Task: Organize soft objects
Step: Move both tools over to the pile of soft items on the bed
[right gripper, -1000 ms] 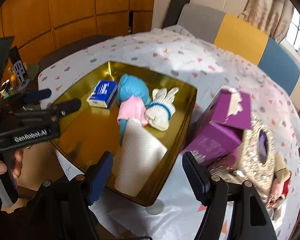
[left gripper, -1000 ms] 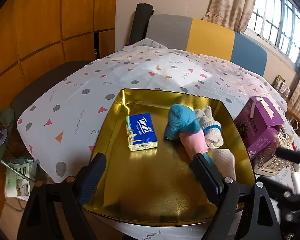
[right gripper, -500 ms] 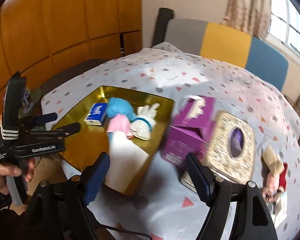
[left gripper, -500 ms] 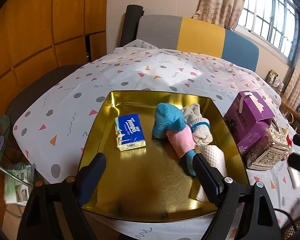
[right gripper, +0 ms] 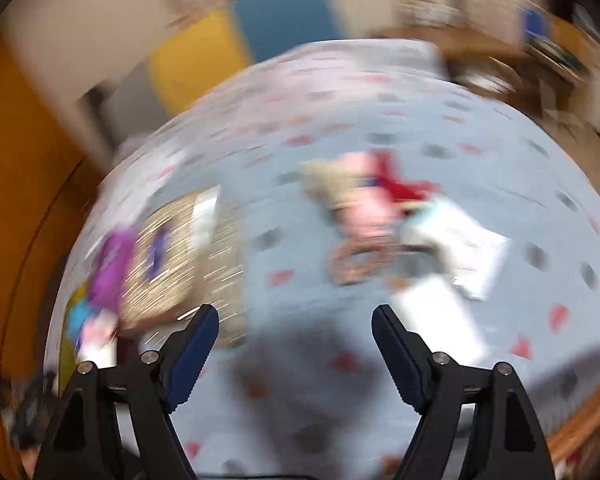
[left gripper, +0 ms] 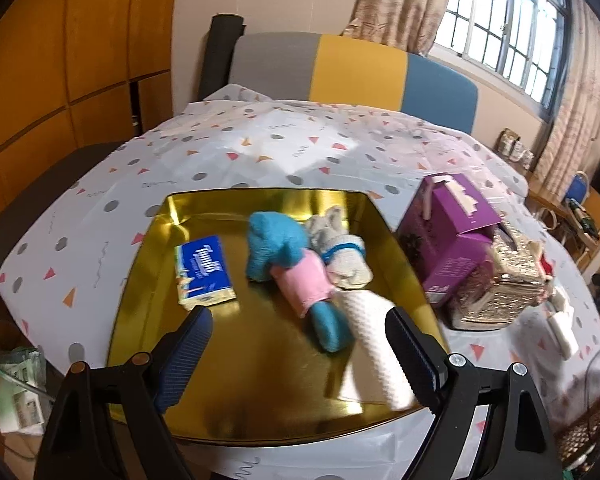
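The left gripper (left gripper: 298,316) hangs at the bottom centre of its frame with its jaws wide apart and nothing between them, poised above the near half of the gold tray (left gripper: 140,292). In the tray's middle lie the soft things: a blue and pink plush toy (left gripper: 288,256), a cream rabbit toy (left gripper: 340,248) with a blue band touching its right side, a white paper roll (left gripper: 376,344) running down toward the tray's lower right edge just behind the right finger, and a blue tissue pack (left gripper: 204,270) apart at the left. The tray's near floor between the fingers is bare. The right gripper (right gripper: 296,320) has just been opening, its jaws standing well apart with nothing between them; its view is heavily blurred. Above it, right of centre, lies a doll in pink and red (right gripper: 368,196), touching a white flat packet (right gripper: 460,240) at its right; details are too smeared to tell. Open cloth lies between this gripper and the doll. At the left of that frame stand a glittery gold box (right gripper: 180,256) and a purple box (right gripper: 112,264), just beside each other; in the left view they sit right of the tray. All rests on a table under a white cloth with grey dots and coloured triangles (left gripper: 260,148). Behind it are a grey, yellow and blue chair back (left gripper: 356,68), orange wall panels (left gripper: 60,60), and a barred window with curtains (left gripper: 500,28) at upper right.
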